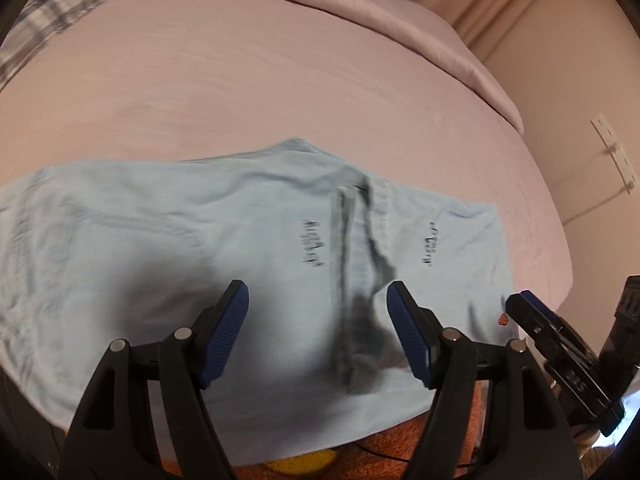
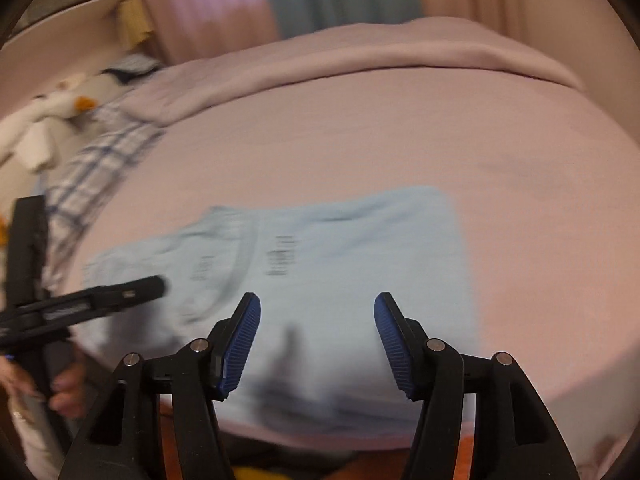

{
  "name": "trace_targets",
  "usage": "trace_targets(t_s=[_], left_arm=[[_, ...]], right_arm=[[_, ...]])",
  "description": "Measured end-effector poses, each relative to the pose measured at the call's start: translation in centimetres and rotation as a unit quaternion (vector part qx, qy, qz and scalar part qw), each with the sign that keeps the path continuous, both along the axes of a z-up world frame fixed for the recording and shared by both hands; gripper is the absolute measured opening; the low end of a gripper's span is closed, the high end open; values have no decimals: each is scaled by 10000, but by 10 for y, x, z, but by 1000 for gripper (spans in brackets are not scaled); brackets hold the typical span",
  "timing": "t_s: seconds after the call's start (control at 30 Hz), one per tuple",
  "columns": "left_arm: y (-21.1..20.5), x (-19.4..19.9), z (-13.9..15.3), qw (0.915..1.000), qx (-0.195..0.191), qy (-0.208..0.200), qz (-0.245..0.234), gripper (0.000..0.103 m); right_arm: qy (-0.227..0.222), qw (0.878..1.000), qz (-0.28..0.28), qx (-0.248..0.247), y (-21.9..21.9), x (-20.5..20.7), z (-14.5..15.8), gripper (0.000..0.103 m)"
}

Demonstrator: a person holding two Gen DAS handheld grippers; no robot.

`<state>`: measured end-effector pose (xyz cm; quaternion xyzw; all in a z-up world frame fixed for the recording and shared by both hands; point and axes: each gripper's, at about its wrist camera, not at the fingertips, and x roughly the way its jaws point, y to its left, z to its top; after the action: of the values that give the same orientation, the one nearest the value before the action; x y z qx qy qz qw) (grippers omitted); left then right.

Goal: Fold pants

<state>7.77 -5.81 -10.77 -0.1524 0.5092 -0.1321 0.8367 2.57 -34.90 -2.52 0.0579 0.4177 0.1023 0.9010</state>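
Light blue pants (image 1: 168, 240) lie flat on the pink bed sheet (image 1: 260, 80), folded over, with dark printed marks and a seam fold down the middle. They also show in the right wrist view (image 2: 352, 264), blurred. My left gripper (image 1: 318, 312) is open and empty, just above the near part of the pants. My right gripper (image 2: 317, 320) is open and empty over the near edge of the pants. It also shows in the left wrist view (image 1: 524, 304) at the pants' right corner. The left gripper appears at the left of the right wrist view (image 2: 156, 286).
A rolled pink blanket (image 1: 360, 4) lies along the far side of the bed. A plaid pillow (image 2: 92, 172) and soft toys (image 2: 48, 108) are at the far left. An orange rug (image 1: 380, 452) lies below the near bed edge. A wall (image 1: 568, 80) stands at the right.
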Motion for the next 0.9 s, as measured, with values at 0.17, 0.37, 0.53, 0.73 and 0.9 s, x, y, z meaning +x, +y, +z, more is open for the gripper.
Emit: trace_targets(t_s=[0.17, 0.37, 0.53, 0.73, 0.9], left_arm=[[-28, 22, -13, 9972, -441, 325, -515, 68], [-41, 26, -25, 9956, -631, 429, -539, 35], [-41, 14, -27, 9956, -630, 383, -585, 13], [-27, -8, 1, 9961, -747, 8, -473, 9], [-23, -15, -2, 9980, -328, -103, -537, 10]], right_arm=[[287, 9975, -641, 43, -34, 2, -16, 37], [439, 9954, -836, 160, -37, 1, -25, 35], [473, 9948, -891, 114, -38, 1, -31, 35], [478, 9948, -889, 100, -30, 5, -29, 35], [465, 9954, -820, 183, -29, 6, -30, 35]])
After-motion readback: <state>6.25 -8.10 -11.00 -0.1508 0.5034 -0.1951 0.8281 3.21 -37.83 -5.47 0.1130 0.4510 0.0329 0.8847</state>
